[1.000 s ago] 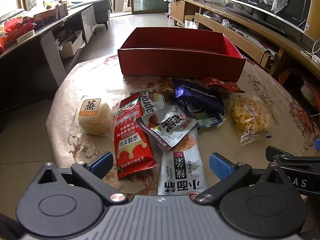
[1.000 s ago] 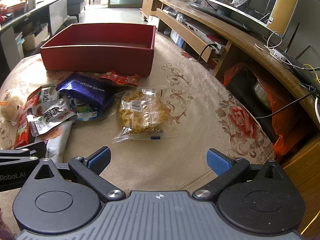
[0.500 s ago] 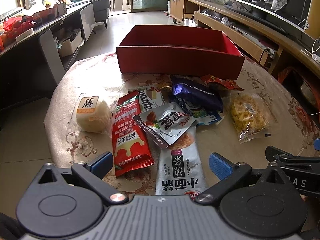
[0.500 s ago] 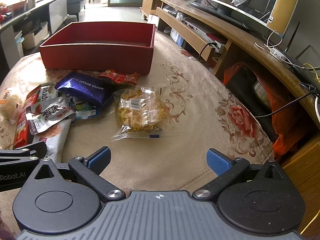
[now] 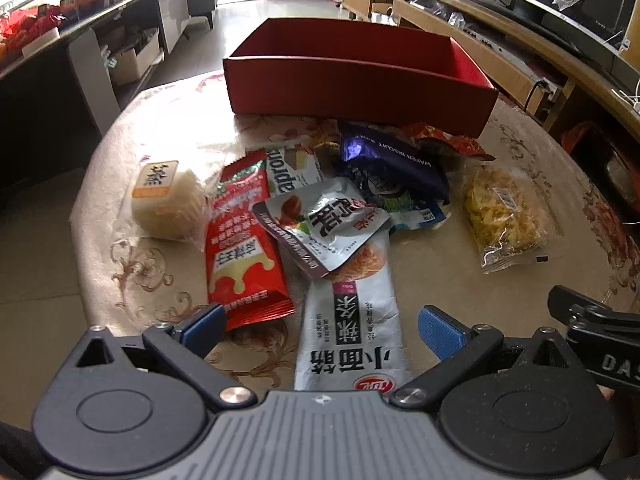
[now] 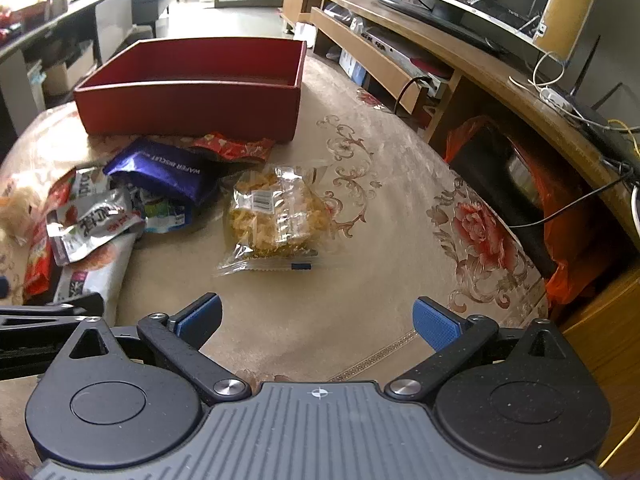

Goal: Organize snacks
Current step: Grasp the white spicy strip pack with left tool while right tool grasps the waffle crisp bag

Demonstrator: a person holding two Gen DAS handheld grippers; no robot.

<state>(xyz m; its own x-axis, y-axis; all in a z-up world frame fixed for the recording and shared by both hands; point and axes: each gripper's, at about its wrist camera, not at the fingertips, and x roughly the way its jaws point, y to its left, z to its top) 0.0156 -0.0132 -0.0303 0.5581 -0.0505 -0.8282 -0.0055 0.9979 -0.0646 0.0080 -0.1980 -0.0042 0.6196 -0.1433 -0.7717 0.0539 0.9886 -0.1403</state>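
A pile of snack packets lies on the round table in front of an empty red box point(image 5: 360, 84) point(image 6: 188, 100). In the left wrist view I see a white noodle packet point(image 5: 352, 320), a red packet point(image 5: 240, 248), a silver nut pouch point(image 5: 320, 224), a purple wafer bag point(image 5: 392, 160), a wrapped bun point(image 5: 168, 200) and a clear bag of yellow snacks point(image 5: 500, 212) point(image 6: 276, 212). My left gripper point(image 5: 320, 326) is open, low over the noodle packet's near end. My right gripper point(image 6: 318, 318) is open above bare cloth, just short of the yellow snack bag.
The table carries a beige floral cloth point(image 6: 400, 208). A long wooden TV bench point(image 6: 460, 64) runs along the right, with an orange bag point(image 6: 560, 216) beside the table. A dark desk point(image 5: 60, 40) stands at the left. The right gripper's arm point(image 5: 592, 320) shows at the lower right.
Both grippers have crept forward toward the snacks, so the packets sit closer in each view. Both stay open; nothing was picked up.
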